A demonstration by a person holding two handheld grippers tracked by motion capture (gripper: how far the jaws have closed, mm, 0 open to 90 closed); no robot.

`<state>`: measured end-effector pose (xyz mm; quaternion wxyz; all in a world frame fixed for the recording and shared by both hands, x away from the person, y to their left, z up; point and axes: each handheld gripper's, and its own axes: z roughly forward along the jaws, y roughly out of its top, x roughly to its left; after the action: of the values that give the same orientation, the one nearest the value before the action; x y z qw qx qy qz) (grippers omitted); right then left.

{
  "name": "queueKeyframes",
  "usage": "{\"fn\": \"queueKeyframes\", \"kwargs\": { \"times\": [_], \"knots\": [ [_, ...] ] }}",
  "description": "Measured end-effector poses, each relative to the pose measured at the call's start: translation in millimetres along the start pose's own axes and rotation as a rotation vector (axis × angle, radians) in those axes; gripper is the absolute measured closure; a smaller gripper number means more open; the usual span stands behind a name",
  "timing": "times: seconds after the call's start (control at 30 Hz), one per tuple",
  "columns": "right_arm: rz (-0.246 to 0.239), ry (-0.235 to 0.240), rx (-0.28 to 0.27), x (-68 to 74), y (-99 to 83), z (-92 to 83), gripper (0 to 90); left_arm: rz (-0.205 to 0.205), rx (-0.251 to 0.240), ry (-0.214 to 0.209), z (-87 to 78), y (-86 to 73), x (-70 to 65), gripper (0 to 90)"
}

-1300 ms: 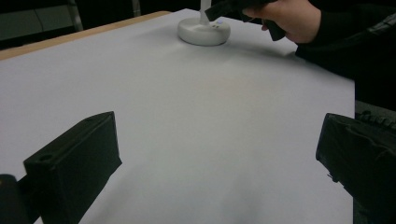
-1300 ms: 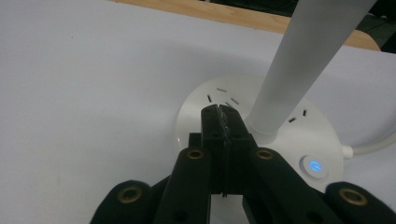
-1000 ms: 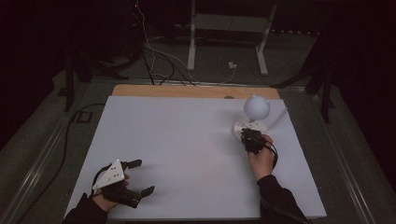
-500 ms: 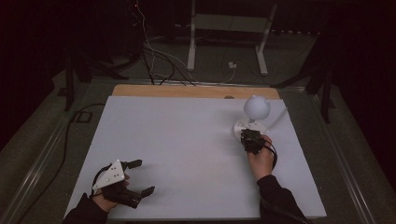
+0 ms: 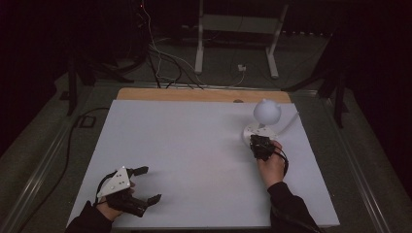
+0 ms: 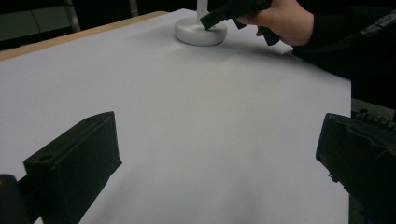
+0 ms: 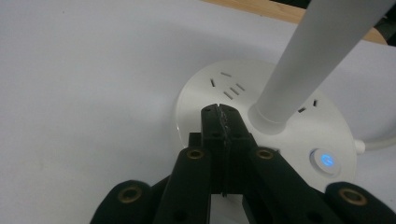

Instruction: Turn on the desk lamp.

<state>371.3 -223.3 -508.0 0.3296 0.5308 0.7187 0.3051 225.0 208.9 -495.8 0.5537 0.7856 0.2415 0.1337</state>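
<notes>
A white desk lamp stands at the table's right, with a round globe head (image 5: 266, 111) on a slanted stem (image 7: 308, 60). Its flat round base (image 5: 254, 129) carries socket slots (image 7: 231, 88) and a lit blue button (image 7: 327, 161). My right gripper (image 7: 219, 109) is shut with nothing between its jaws, and its tips rest on the base just left of the stem. The high view places that gripper (image 5: 257, 141) at the base's near edge. My left gripper (image 5: 149, 184) lies open over bare table at the near left, and its jaws (image 6: 217, 126) hold nothing.
A white sheet (image 5: 194, 145) covers the table, with a wooden strip (image 5: 194, 94) along the far edge. The lamp's white cord (image 5: 291, 121) runs off to the right. Cables (image 5: 160, 58) and a white stand (image 5: 233, 43) sit on the floor beyond.
</notes>
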Motion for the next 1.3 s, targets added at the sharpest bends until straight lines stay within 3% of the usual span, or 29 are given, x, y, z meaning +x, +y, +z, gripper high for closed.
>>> {"fn": "queueKeyframes", "kwargs": {
  "times": [0.13, 0.2, 0.4, 0.7, 1.03, 1.1, 1.3],
  "knots": [
    [0.002, 0.006, -0.003, -1.0, -0.2, 0.3, 90.0, 0.0, 0.0, 0.0, -0.1, 0.0, 0.1, 0.1],
    [0.025, 0.017, 0.0, -3.2, 0.6, 0.5, 90.0, -0.001, 0.0, 0.001, 0.0, -0.1, 0.1, 0.1],
    [0.044, 0.025, -0.062, -7.3, 2.5, -4.7, 90.0, -0.003, 0.002, 0.0, 0.1, -0.3, 0.6, 0.1],
    [0.027, 0.078, -0.094, -8.2, 6.5, -12.1, 84.9, -0.002, 0.001, 0.002, -0.3, -0.2, 0.5, 0.1],
    [-0.043, 0.201, -0.178, -2.5, 7.2, -28.1, 46.4, -0.004, 0.003, 0.003, -0.4, -0.2, 0.5, 0.1],
    [-0.06, 0.211, -0.174, 0.1, 7.8, -32.1, 40.6, -0.003, 0.002, 0.003, -0.6, -0.2, 0.7, 0.1],
    [-0.047, 0.289, -0.172, -0.3, 8.0, -42.8, 16.6, -0.003, 0.003, 0.004, -0.8, -0.1, 0.6, 0.1]
  ]
}}
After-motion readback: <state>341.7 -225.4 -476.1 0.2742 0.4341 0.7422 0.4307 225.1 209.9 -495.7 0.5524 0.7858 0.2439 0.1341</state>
